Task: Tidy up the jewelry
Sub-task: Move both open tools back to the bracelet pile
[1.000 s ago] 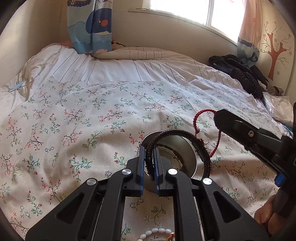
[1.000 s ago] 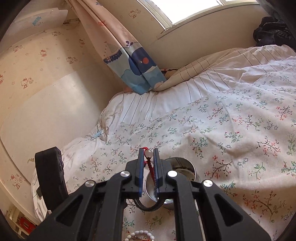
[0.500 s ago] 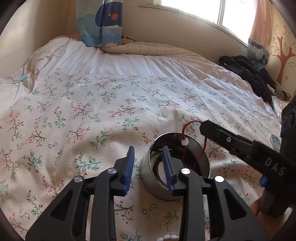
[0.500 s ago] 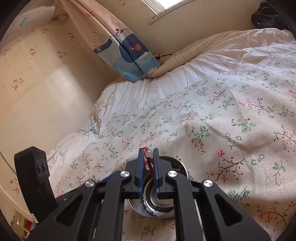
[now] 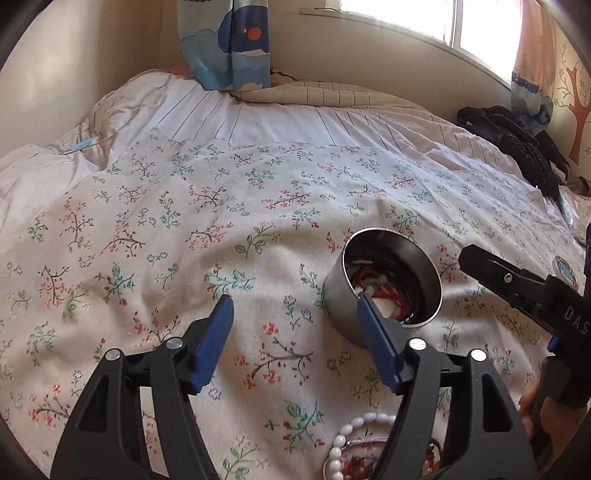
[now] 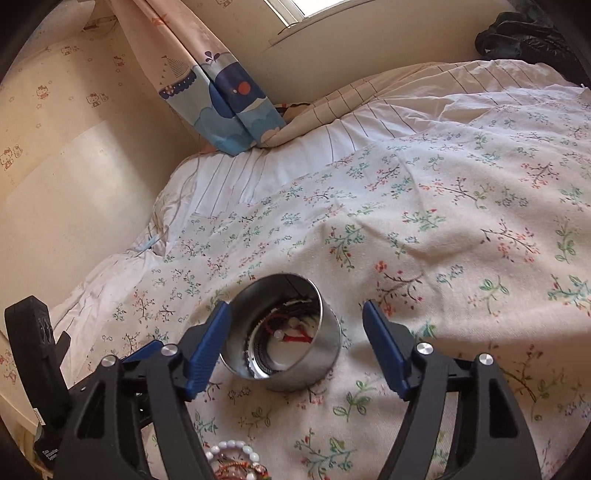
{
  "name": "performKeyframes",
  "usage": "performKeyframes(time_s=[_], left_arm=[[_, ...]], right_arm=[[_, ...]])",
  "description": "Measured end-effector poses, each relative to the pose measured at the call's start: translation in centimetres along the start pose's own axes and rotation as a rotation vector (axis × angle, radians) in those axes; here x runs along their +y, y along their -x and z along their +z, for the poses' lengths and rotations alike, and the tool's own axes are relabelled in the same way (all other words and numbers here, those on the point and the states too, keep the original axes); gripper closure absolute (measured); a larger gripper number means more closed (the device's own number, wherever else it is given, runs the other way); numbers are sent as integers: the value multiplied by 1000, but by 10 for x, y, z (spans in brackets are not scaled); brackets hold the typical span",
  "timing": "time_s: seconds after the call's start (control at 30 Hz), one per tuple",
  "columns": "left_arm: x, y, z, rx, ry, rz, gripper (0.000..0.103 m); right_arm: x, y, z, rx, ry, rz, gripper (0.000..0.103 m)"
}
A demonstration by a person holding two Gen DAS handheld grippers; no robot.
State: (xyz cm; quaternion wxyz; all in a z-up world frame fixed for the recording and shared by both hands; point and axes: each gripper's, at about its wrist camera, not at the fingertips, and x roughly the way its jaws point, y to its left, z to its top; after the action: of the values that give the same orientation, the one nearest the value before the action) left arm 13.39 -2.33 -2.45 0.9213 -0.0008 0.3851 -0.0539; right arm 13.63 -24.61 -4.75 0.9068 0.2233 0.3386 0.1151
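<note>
a bed (image 5: 229,206) fills the room, spread with a white floral sheet over a striped white duvet (image 5: 280,122). a bright window (image 5: 399,14) above the cream wall lets daylight fall across it. a blue cartoon curtain (image 6: 225,99) hangs at the corner, and cat-print wallpaper (image 6: 55,99) covers the side wall. dark clothing (image 5: 517,144) lies by a tree decal (image 5: 576,122).

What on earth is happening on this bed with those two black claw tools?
A person is tidying jewelry with a claw tool in each hand. A red cord bracelet and a black braided bracelet lie inside a small metal tin on the flowered bedspread. The left claw and the right claw are both opening, with nothing gripped between their blue pads. A white bead bracelet and a few other pieces wait on the bedspread, near the tools.
</note>
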Motion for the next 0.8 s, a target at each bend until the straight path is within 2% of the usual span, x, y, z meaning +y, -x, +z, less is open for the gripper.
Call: performKeyframes(time_s=[0.23,0.53,0.8], left_arm=[[-6,32,-28,1,-54,42,25],[-3,60,-55,10,-70,48,23],[-4,69,-66,20,-90,52,23]], right_arm=[[10,41,-27,22,40,-56,11],[22,68,-65,65,63,-87,9],[19,79,-73,61,56,-109,8]])
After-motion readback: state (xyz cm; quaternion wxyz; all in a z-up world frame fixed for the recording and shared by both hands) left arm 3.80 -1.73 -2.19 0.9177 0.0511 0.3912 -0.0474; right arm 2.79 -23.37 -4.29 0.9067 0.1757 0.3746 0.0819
